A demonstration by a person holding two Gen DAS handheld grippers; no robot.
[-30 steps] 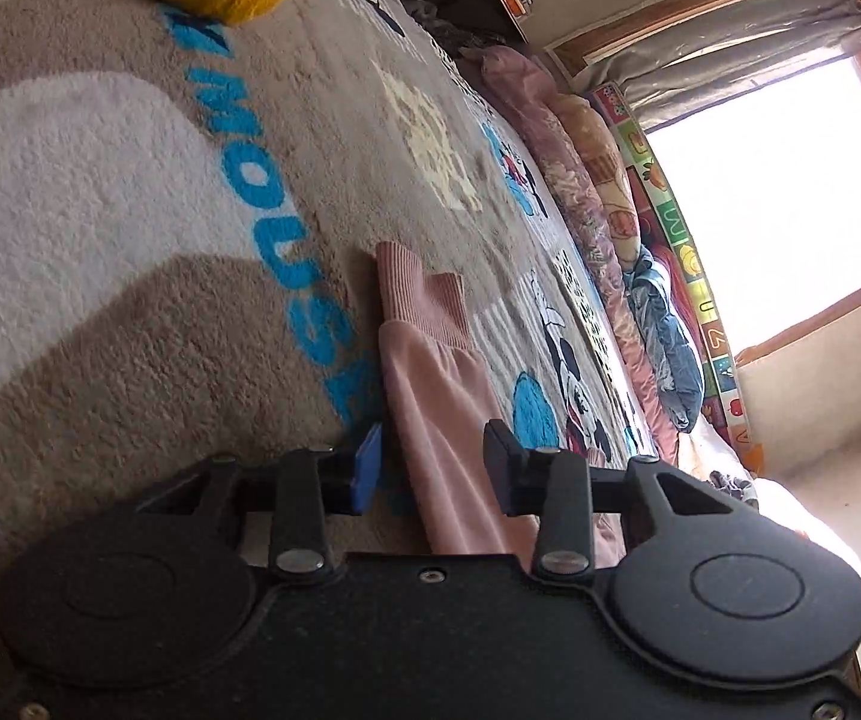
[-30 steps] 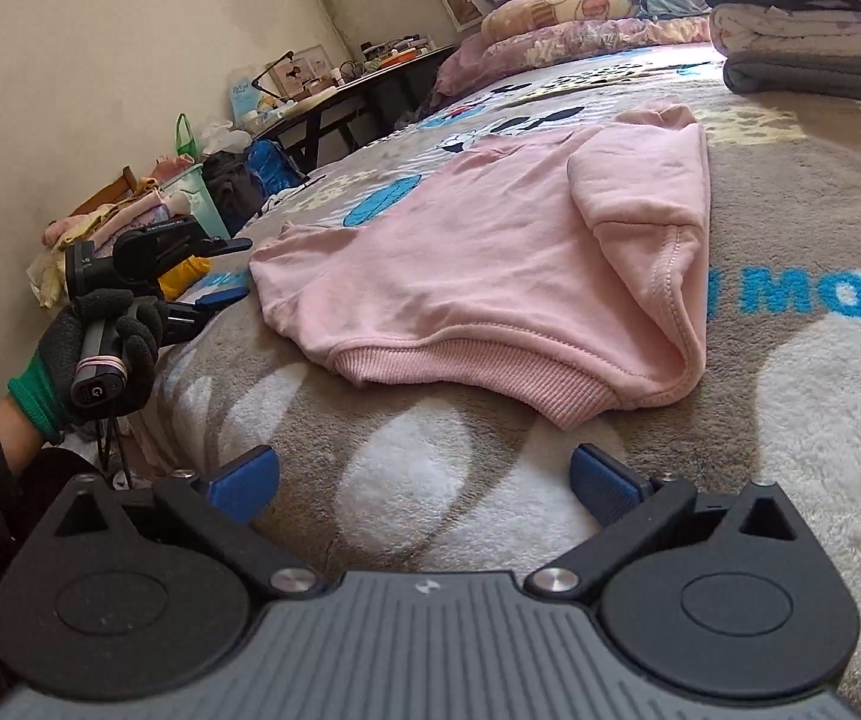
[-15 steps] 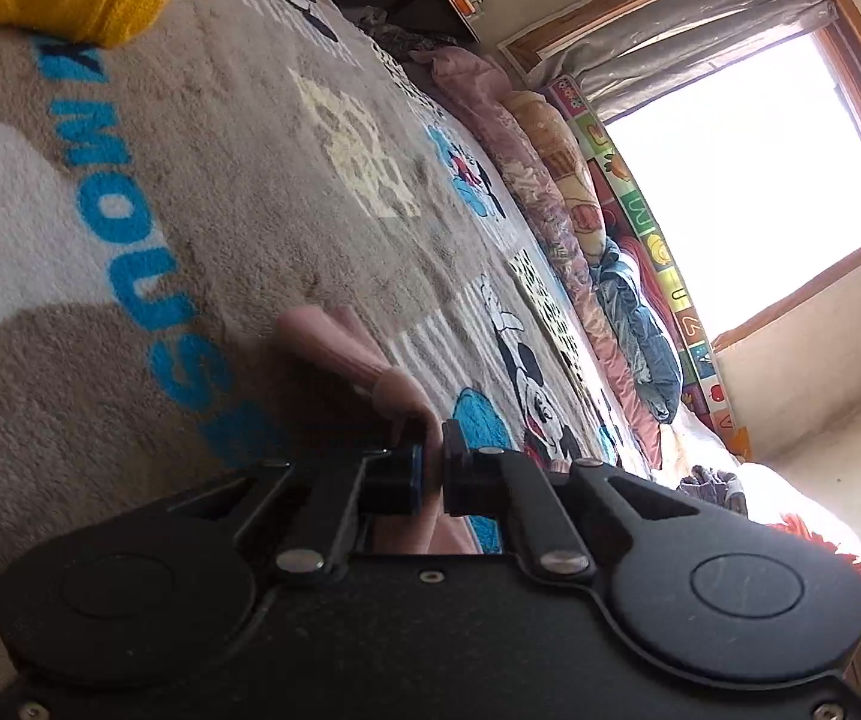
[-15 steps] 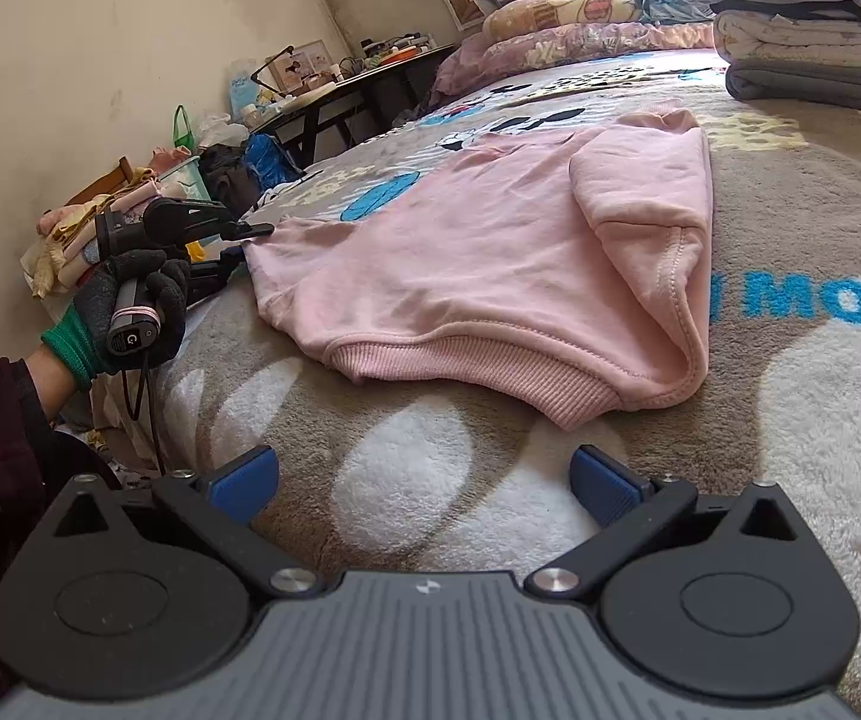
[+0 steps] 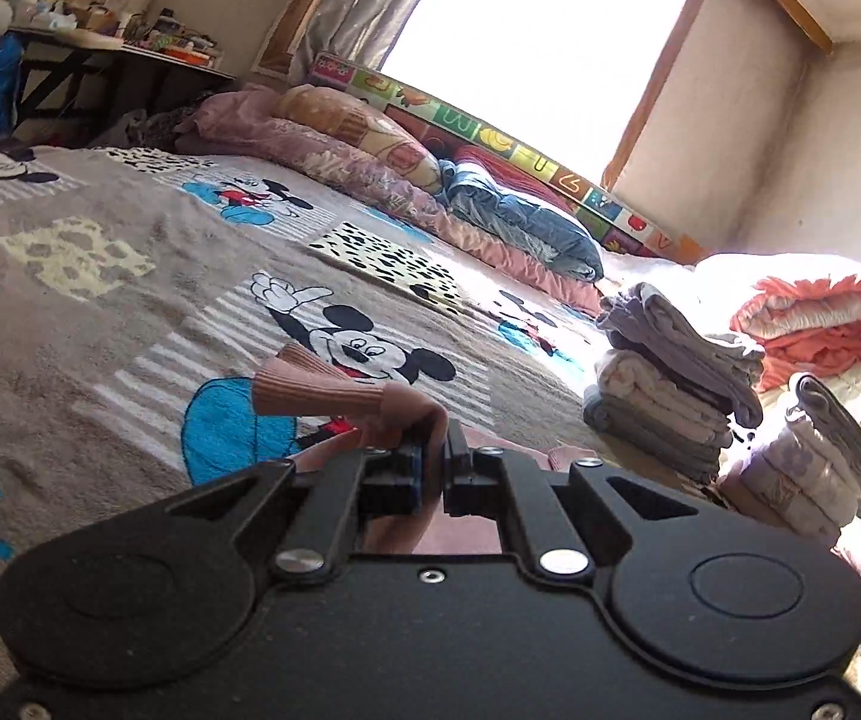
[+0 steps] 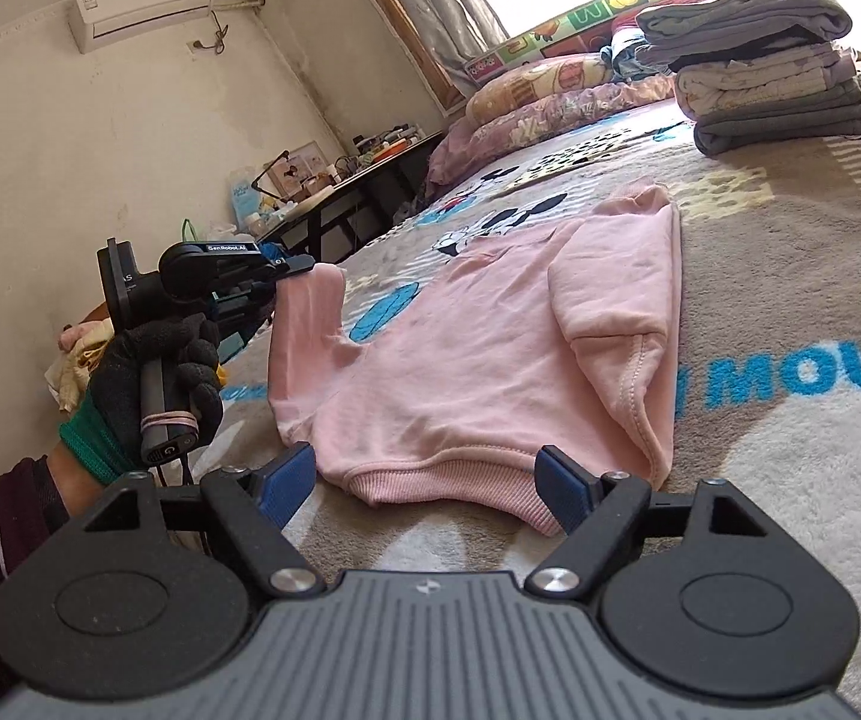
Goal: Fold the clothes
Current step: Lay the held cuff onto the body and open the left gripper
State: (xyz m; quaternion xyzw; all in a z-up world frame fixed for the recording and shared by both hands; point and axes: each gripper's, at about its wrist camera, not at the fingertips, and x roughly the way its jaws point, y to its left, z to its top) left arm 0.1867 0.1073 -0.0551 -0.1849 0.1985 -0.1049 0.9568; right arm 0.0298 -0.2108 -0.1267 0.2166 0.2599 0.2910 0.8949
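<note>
Sweatshirt (image 6: pixel 490 348) lies on the bed (image 6: pixel 790 252), hem nearest your right gripper (image 6: pixel 427 489) — fingers spread, empty. Farther off, your left gripper (image 5: pixel 433 468) pinches the raised sleeve (image 6: pixel 310 300) — likely mid-fold; carry it across the body.

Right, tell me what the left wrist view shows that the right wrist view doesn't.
Only the left wrist view shows the left claw shut on the pink sleeve's ribbed cuff, and an orange blanket.

Only the right wrist view shows the whole pink sweatshirt spread out, the gloved hand, the open right claw and a wall air conditioner.

Both show the cartoon bedspread, the grey folded stack and the window.
</note>
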